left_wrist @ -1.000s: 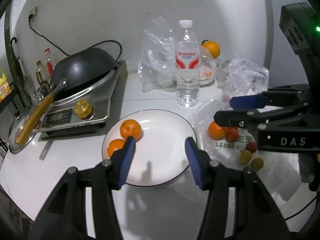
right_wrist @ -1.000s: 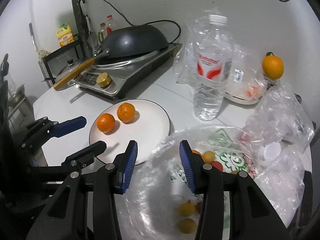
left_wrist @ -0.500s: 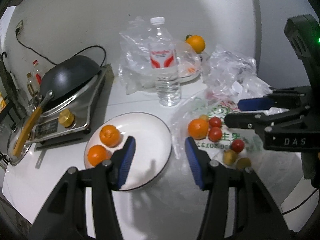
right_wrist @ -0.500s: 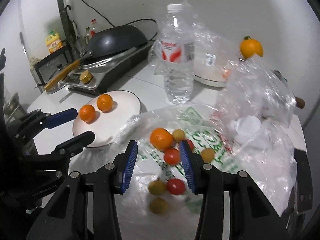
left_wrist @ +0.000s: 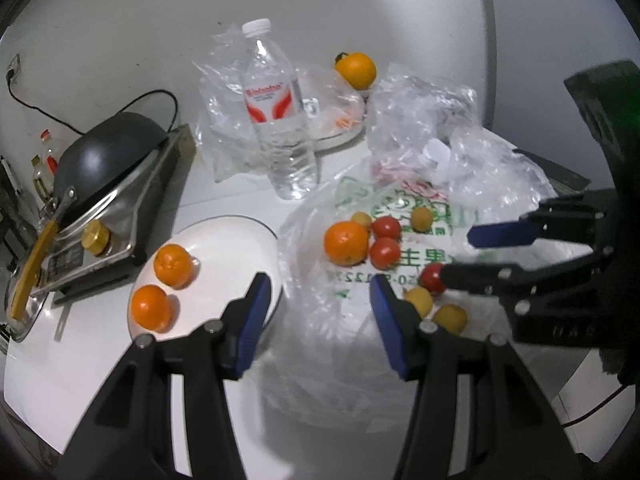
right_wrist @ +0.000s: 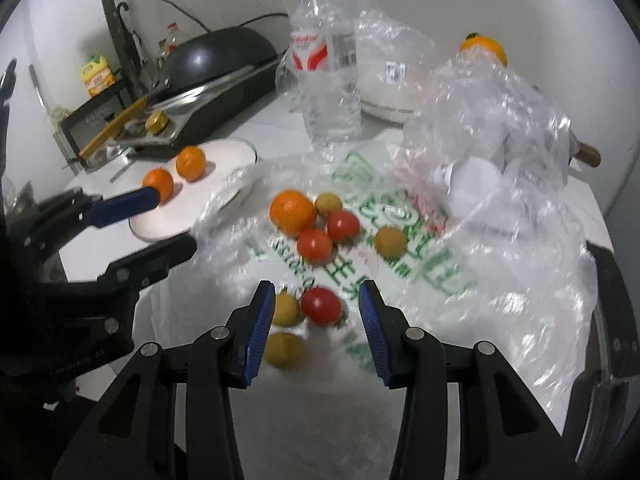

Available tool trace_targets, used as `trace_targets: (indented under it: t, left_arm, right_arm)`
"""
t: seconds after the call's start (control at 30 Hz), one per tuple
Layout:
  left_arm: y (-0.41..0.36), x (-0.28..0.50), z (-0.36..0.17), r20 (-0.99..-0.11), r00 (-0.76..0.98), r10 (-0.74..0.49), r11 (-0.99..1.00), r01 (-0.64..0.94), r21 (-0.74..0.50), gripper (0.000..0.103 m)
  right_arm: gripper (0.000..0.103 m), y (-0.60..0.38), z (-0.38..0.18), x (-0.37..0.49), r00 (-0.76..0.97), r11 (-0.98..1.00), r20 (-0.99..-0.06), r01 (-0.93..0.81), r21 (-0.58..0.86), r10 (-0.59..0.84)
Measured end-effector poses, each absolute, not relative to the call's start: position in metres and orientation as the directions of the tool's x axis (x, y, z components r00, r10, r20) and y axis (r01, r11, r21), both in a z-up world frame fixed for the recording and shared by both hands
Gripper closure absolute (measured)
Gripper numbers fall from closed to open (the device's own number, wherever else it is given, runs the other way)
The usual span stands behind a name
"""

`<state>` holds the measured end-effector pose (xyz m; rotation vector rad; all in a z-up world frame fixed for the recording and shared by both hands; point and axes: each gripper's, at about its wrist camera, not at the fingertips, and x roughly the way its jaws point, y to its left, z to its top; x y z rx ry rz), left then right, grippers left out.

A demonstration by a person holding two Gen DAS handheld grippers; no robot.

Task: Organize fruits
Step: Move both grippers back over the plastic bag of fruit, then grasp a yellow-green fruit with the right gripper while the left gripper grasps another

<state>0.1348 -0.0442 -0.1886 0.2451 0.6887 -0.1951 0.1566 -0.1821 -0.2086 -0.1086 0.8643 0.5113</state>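
Observation:
A white plate (left_wrist: 236, 240) (right_wrist: 228, 152) holds two oranges (left_wrist: 173, 265) (right_wrist: 191, 163). On a printed plastic bag (left_wrist: 360, 280) (right_wrist: 420, 264) lie one orange (left_wrist: 346, 242) (right_wrist: 292, 211), several red tomatoes (left_wrist: 385, 252) (right_wrist: 322, 306) and several small yellow fruits (right_wrist: 285, 309). My left gripper (left_wrist: 320, 300) is open and empty, above the plate's right edge and the bag. My right gripper (right_wrist: 316, 320) is open, just above a tomato and a yellow fruit; it also shows in the left wrist view (left_wrist: 460, 256).
A water bottle (left_wrist: 280, 120) (right_wrist: 326, 76) stands behind the bag. A black wok on a cooker (left_wrist: 108, 168) (right_wrist: 216, 64) is at the left. Crumpled clear bags (left_wrist: 440, 128) (right_wrist: 488, 128), a covered bowl and another orange (left_wrist: 356, 70) (right_wrist: 482, 48) sit at the back.
Both grippers have moved to the right, from over the plate toward the bag of fruit. The right gripper has come down close to the nearest tomato. Both stay open.

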Motion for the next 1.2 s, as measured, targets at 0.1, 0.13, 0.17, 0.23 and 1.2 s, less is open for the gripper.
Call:
trace_targets:
  t: [0.1,0.13,0.17,0.23,1.2]
  left_arm:
    - [-0.045,0.133,-0.193,-0.66,0.745,-0.098,0.952,0.263,0.155,0.05]
    - [-0.045,0.132,-0.194,-0.665,0.74,-0.101,0.953,0.264,0.149,0.05]
    - [-0.045,0.132,-0.196,-0.669,0.736,-0.102,0.954,0.264,0.144,0.05]
    - [-0.044,0.131,-0.198,-0.674,0.732,-0.101,0.955,0.261,0.139,0.05]
    - [-0.078,0.136,-0.213,-0.713,0.687,-0.137,0.928,0.342,0.151,0.05]
  right_arm:
    - [0.057,-0.18,-0.216,0.152,0.515,0.866,-0.757,-0.484,0.129,0.401]
    - [0.057,-0.18,-0.218,0.151,0.509,0.862,-0.759,-0.488,0.135,0.407]
    - [0.058,-0.179,-0.219,0.15,0.502,0.858,-0.76,-0.494,0.141,0.413]
    - [0.059,-0.177,-0.222,0.147,0.489,0.85,-0.761,-0.505,0.152,0.427]
    - [0.076,-0.204,-0.216,0.158,0.52,0.851,-0.732,-0.503,0.154,0.44]
